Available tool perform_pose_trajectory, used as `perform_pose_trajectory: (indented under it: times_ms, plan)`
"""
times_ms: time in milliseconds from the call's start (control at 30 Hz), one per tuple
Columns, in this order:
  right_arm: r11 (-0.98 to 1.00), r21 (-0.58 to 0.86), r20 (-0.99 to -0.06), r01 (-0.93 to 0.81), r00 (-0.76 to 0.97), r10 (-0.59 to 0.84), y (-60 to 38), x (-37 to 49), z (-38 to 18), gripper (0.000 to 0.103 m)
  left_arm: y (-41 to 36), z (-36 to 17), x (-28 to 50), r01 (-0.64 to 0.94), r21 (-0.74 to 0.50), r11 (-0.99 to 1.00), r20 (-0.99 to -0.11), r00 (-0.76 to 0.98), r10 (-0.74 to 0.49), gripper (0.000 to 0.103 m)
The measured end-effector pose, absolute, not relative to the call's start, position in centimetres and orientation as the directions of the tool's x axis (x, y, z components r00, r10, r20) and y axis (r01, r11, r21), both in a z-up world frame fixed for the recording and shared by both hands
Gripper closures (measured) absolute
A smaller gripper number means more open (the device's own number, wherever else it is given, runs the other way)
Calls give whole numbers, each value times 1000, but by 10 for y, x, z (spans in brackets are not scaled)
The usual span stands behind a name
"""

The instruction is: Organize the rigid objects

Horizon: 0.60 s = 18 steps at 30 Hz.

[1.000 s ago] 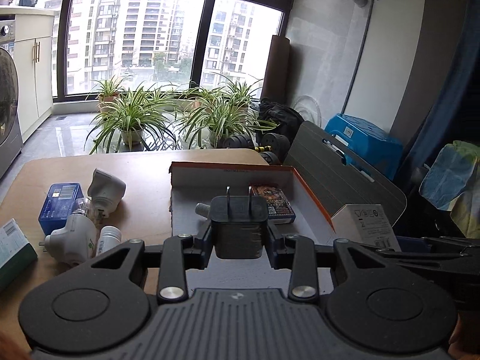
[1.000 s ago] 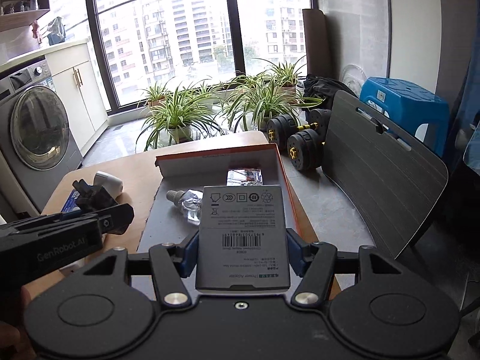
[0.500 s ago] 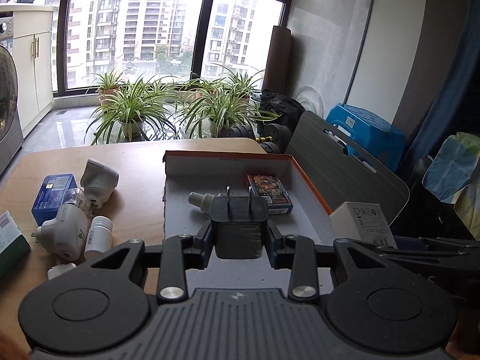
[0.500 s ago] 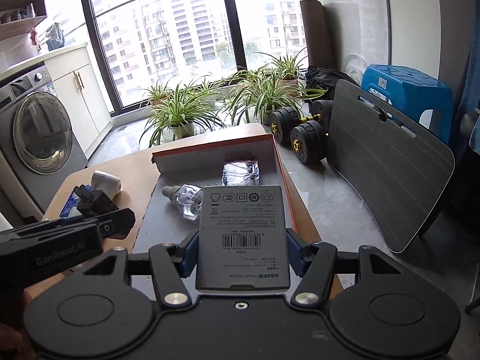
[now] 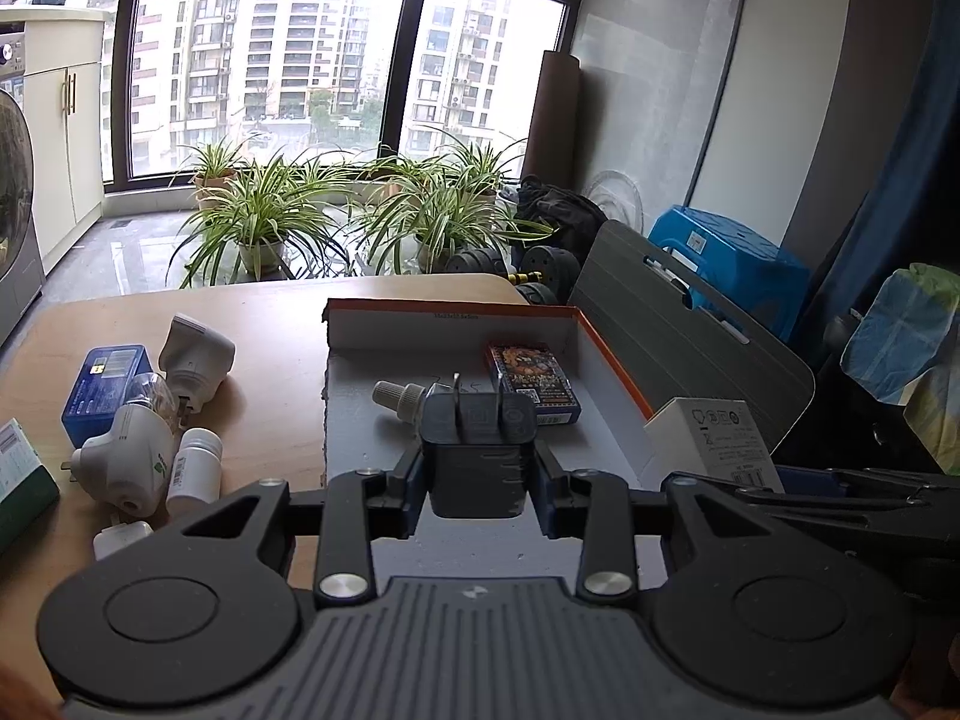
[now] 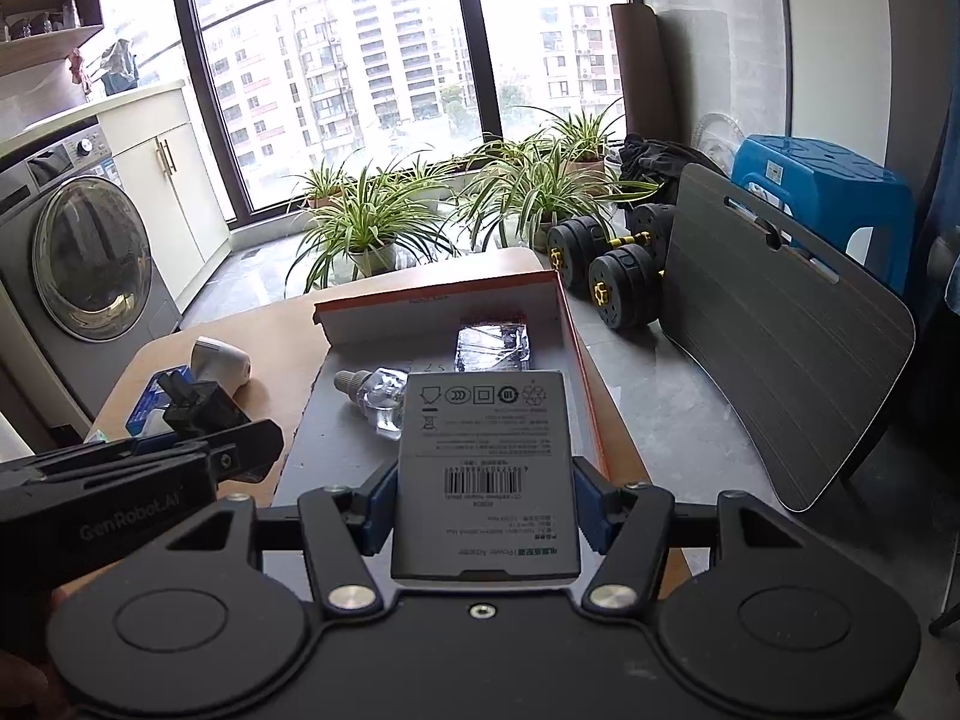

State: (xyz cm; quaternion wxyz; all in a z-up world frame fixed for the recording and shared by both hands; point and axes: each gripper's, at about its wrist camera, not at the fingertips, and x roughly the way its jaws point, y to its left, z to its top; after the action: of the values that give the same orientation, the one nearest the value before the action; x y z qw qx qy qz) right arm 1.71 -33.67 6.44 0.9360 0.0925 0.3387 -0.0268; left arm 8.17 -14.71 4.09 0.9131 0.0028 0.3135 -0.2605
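Two hand-held grippers hover side by side over a shallow cardboard box lid (image 5: 606,360) on a wooden table (image 5: 282,324). Nearest the lens, the left gripper (image 5: 478,468) is clamped on a black plug-in charger (image 5: 477,450), prongs pointing up and away; the charger's lower end is hidden behind the gripper body. The right gripper (image 6: 485,507) pinches a grey power-adapter box (image 6: 486,474) by its two long sides, barcode face up, and the box blocks the near part of the lid's floor from that camera. The person is seen only as a sliver of hand at the bottom left corner of the right wrist view.

Inside the lid, beyond the charger, lie a small clear dropper bottle (image 6: 375,393) and a printed card pack (image 5: 531,381), the pack glare-washed in the right view. The lid's floor between them and its far wall is bare, as is its near left part.

Left of the lid sit two white plug-in devices (image 5: 129,456), a white pill bottle (image 5: 195,471), a blue packet (image 5: 102,384) and a green-and-white carton (image 5: 18,474) cut off by the frame edge. The table's far edge curves in front of potted spider plants (image 5: 258,216); its right edge runs just beside the lid, with dumbbells (image 6: 606,264) and a grey board (image 6: 780,324) on the floor beyond.
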Motion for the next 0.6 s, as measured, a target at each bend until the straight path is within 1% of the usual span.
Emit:
perform_pose_trajectory:
  times_ms: [600]
  plan:
    - [984,145,-627,104,779,11,-333,11,74,32,-143,50,70,482,-170,859,-553,675,-489,67]
